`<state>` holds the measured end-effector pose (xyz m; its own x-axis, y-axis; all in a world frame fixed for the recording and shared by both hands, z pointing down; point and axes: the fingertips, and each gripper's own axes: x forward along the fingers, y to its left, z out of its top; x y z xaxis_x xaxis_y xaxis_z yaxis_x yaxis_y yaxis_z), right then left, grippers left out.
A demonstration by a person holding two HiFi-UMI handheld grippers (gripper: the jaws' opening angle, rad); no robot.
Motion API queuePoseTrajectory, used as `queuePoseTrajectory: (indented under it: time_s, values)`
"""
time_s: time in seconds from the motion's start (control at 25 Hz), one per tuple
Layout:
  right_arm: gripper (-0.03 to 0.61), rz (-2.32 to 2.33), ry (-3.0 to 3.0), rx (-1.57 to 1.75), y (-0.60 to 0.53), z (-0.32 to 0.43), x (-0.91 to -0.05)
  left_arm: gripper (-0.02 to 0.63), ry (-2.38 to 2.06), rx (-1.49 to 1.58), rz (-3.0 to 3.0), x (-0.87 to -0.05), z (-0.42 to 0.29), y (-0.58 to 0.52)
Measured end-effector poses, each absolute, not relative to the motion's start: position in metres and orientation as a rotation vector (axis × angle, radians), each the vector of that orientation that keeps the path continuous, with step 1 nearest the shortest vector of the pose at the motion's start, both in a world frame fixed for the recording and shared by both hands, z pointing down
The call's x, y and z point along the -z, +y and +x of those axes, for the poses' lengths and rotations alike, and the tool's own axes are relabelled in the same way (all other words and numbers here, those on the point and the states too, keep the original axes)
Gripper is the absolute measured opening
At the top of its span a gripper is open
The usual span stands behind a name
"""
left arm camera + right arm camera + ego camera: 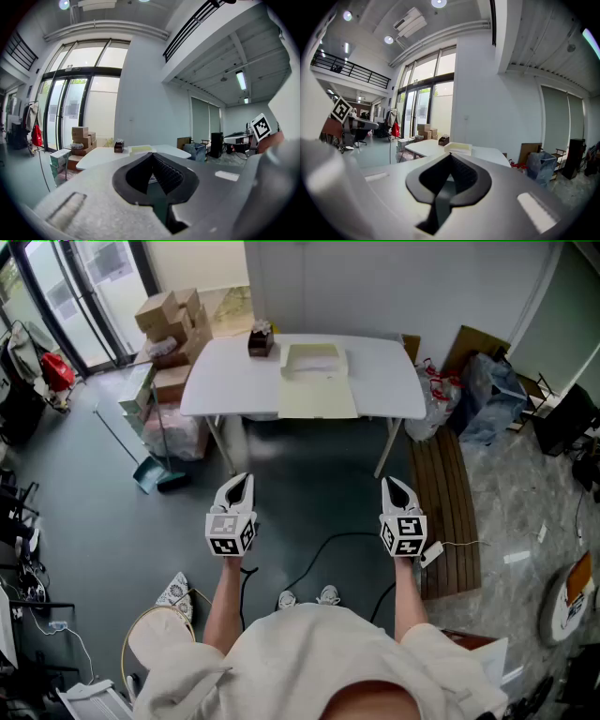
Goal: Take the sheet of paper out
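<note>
Head view: person stands on the grey floor, facing a white table (394,390) at 12 o'clock, well apart from both grippers.

Left gripper (241,482): clenched, jaw tips meeting, nothing between them. The left gripper view confirms this, with only floor showing through the gap behind the closed tips (152,156).

Right gripper (392,486): clenched too, and empty. In the right gripper view the black pads meet at the tip (450,156).

Both are held roughly level, side by side, pointing at the table.

Task item: pale yellow sheet (319,397) lies flat at the table's 6 o'clock edge, slightly overhanging it. A shallow cream tray (314,360) touches it at its 12 o'clock side. I cannot tell whether the sheet is loose or joined to the tray.

Other items:
- small dark box (261,341) on the table, at the tray's 10 o'clock
- cardboard boxes (171,317) stacked on the floor at the table's 10 o'clock
- blue dustpan (152,476) at its 8 o'clock
- wooden bench (448,512) at the right gripper's 3 o'clock
</note>
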<state>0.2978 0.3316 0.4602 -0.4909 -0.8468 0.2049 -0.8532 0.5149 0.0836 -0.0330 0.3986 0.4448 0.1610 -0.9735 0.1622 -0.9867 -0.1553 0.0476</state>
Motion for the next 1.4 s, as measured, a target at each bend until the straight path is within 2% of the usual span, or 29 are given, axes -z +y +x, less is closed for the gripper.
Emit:
queuePoseTrajectory:
  time_s: [0.48,1.12,1.4]
  values:
    - [0.0,1.429,-2.566,-0.046,0.318,0.297,-0.46,0.002,-1.947,-0.138,2.287,-0.44,-0.015,0.379]
    - [0.002,1.35,-2.605,-0.009,0.289,0.326,-0.475,0.002,-1.947,-0.168,2.29,-0.452,0.045,0.348]
    - [0.002,1.332,-2.61,-0.015,0.264,0.321,-0.482,0.002,-1.943,-0.17,2.261,-0.467,0.043,0.327]
